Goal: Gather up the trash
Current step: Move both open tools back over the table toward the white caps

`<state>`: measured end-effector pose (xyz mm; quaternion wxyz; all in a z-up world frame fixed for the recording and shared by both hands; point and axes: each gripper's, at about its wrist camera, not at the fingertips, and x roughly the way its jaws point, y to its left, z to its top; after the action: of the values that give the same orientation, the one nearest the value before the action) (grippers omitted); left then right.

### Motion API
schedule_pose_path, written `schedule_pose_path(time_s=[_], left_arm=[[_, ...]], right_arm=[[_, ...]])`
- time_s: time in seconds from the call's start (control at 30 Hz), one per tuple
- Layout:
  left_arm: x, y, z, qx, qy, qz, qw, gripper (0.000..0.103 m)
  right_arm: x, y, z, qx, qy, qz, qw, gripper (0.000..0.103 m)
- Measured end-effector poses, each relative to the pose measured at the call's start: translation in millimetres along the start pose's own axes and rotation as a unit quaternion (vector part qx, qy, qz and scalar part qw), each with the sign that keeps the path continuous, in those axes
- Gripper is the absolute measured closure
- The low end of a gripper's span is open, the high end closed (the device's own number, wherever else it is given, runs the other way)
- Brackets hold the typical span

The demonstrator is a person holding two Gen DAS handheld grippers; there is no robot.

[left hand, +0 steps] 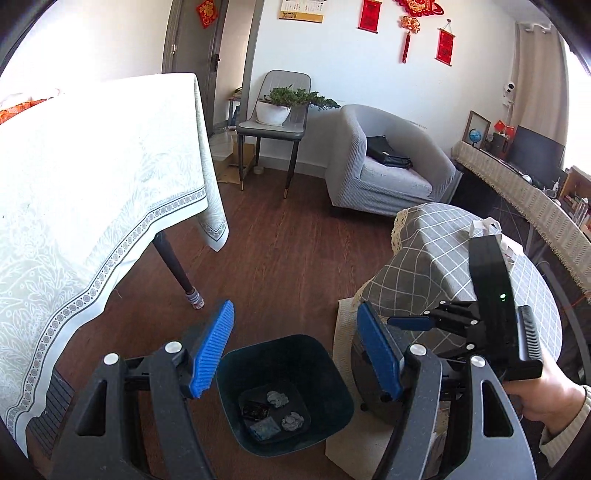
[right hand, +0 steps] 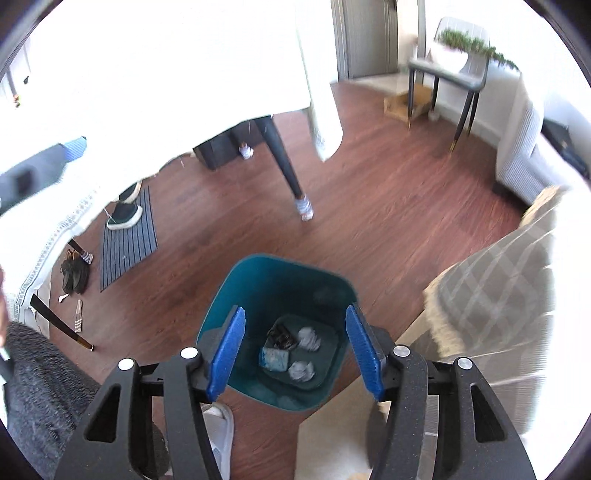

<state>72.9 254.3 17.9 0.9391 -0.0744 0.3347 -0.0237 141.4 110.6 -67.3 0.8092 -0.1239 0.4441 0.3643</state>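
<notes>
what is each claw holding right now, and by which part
Nothing. The left claw and the right claw are both open and empty above the teal bin, where the crumpled paper already lies.

Dining table (left hand: 92, 177) on the left, pale patterned tablecloth (left hand: 155, 218) hanging over its edge, dark leg (left hand: 177, 269) with a sock-like cover at the foot. Grey chair (left hand: 273, 125) against the far wall, potted plant (left hand: 280, 105) on its seat. Grey armchair (left hand: 388, 166) beside it, black bag (left hand: 388, 151) on the cushion. Grey checked cover (left hand: 443, 258) over a round piece at right. Red wall decorations (left hand: 406, 26) above. Striped mat (right hand: 127, 240) on the wood floor (right hand: 369, 206) under the table edge, dark shoes (right hand: 74, 273) just beside it.
</notes>
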Motion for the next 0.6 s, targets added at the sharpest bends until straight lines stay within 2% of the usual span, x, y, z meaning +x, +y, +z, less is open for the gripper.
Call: schedule_pose_path(time_s=[0.27,0.6], left_arm=[[-3,-45,16,0.020,-0.016,-0.029,0.9992,0.021],[28,-121,31,0.079,-0.014,-0.053,0.9954,0.020]], right_arm=[[-75,-38,-6,0.010,-0.045,-0.036,0.998,0.045],[-129,-112,-31,0.043,-0.065,-0.088,0.993,0.045]])
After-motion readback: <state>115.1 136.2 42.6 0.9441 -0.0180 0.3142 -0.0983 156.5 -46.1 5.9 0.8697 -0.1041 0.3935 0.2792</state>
